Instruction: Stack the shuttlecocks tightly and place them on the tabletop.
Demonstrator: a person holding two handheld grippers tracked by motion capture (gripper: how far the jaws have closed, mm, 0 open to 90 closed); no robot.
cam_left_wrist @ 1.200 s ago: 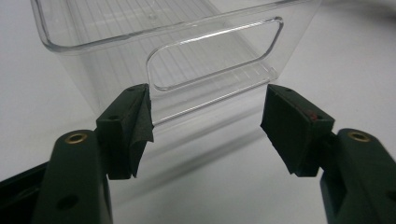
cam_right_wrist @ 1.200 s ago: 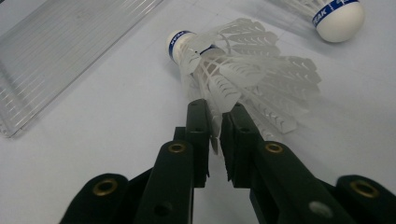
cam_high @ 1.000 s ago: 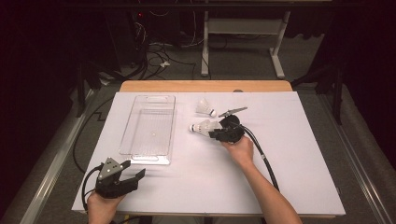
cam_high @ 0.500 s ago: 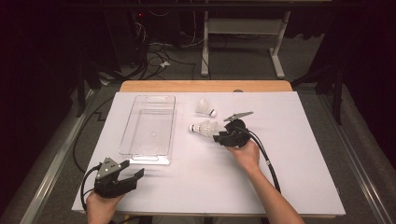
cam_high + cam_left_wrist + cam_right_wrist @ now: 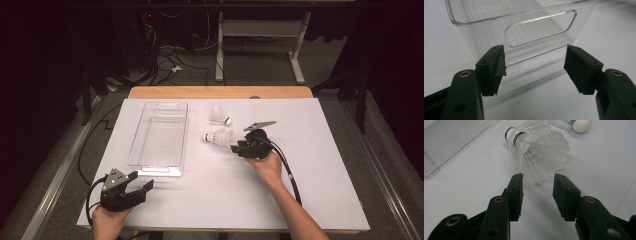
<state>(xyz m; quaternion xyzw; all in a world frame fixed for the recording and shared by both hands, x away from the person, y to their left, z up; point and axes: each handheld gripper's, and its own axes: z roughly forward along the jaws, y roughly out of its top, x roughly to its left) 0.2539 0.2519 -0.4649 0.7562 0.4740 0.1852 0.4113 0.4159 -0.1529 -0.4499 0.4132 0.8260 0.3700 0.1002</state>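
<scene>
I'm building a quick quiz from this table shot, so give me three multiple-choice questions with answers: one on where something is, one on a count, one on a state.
1. Where does the clear tray lie relative to the shuttlecocks?
A. To their left
B. To their right
C. On top of them

2. How many shuttlecocks lie on the table?
A. One
B. Two
C. Four

3. What is inside the clear tray?
A. A shuttlecock
B. A gripper
C. Nothing

Answers:
1 A: in the high view the tray lies left of both.
2 B: the near shuttlecock and the far shuttlecock lie on the white table.
3 C: its bottom shows bare.
</scene>
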